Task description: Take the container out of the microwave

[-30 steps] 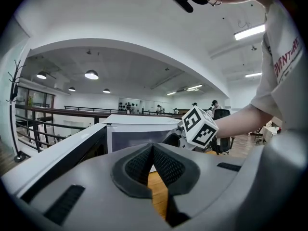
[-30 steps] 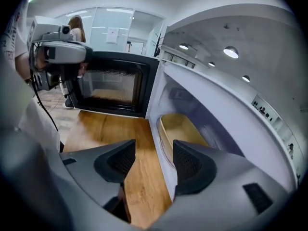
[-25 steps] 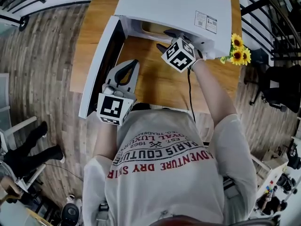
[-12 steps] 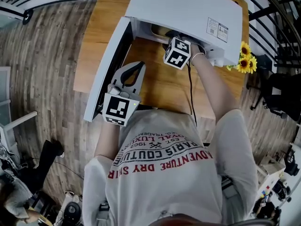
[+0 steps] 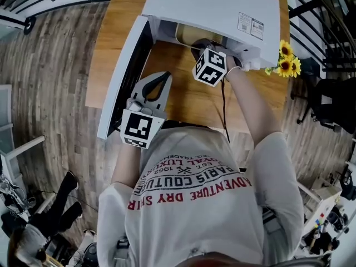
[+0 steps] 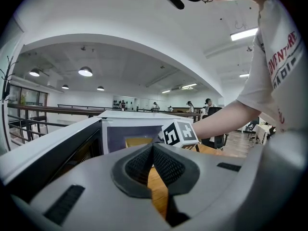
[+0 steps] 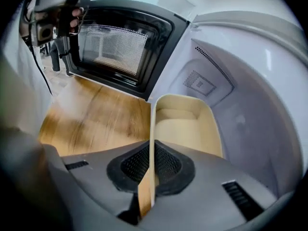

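The container (image 7: 185, 129) seemingly lies lengthwise into the microwave (image 5: 211, 4). The right hand-held gripper (image 7: 154, 148) pinches its wall. The left hand-held gripper (image 6: 153, 149) is pressed together.

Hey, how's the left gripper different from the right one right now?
The right gripper reaches into the microwave; the left gripper hangs outside, by the open door. The right's jaws are closing on the container wall; the left's are together on nothing. The right tilts down steeply; the left sits nearer level. Both are the same grey two-jaw tool.
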`<state>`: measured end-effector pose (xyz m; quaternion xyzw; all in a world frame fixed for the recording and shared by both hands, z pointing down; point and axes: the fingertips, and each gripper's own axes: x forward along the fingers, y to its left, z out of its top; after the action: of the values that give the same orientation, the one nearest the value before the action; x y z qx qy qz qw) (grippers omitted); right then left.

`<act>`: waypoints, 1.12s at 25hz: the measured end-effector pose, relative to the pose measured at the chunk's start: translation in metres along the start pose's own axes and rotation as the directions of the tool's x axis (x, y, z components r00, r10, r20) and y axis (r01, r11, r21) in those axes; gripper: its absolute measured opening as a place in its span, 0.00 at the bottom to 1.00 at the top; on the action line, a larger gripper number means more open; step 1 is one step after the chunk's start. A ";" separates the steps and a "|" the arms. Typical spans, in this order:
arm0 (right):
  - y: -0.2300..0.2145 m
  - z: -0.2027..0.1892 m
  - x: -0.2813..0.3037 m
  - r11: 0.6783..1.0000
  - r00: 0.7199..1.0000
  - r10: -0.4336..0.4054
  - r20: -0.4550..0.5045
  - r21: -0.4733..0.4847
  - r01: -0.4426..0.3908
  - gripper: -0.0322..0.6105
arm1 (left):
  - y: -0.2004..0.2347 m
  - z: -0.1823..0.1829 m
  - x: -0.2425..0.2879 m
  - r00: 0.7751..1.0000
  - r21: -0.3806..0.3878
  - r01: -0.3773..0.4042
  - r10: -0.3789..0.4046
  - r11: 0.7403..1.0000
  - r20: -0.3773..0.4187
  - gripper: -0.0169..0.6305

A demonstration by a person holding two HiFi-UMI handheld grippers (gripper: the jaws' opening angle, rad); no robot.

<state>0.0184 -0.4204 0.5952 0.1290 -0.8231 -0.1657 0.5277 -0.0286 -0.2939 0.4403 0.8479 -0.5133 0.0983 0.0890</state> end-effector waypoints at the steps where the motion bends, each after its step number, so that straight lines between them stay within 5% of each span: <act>1: 0.005 0.001 -0.006 1.000 1.000 -0.002 0.012 0.015 0.001 0.10 | -0.003 0.000 -0.002 1.000 0.004 0.004 -0.004 1.000 0.001 0.05; 12: 0.047 0.004 -0.086 0.943 0.977 -0.134 0.165 0.324 0.075 0.10 | -0.018 0.012 -0.015 0.999 0.035 0.020 -0.021 0.999 0.029 0.05; 18: 0.052 0.004 -0.140 0.856 0.943 -0.229 0.240 0.511 0.078 0.10 | -0.028 0.028 -0.015 0.997 0.070 0.041 -0.044 0.997 0.056 0.05; 22: 0.038 -0.003 -0.175 0.788 0.899 -0.344 0.271 0.604 0.120 0.10 | -0.034 0.038 -0.008 0.995 0.079 0.063 -0.069 0.995 0.076 0.05; 28: 0.010 -0.016 -0.222 0.659 0.789 -0.541 0.291 0.730 0.183 0.10 | -0.035 0.054 -0.001 0.990 0.116 0.084 -0.096 0.990 0.099 0.05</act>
<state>0.1234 -0.3274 0.4216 0.4304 -0.8854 0.0080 0.1754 0.0064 -0.2907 0.3862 0.8778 -0.4722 0.0784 0.0188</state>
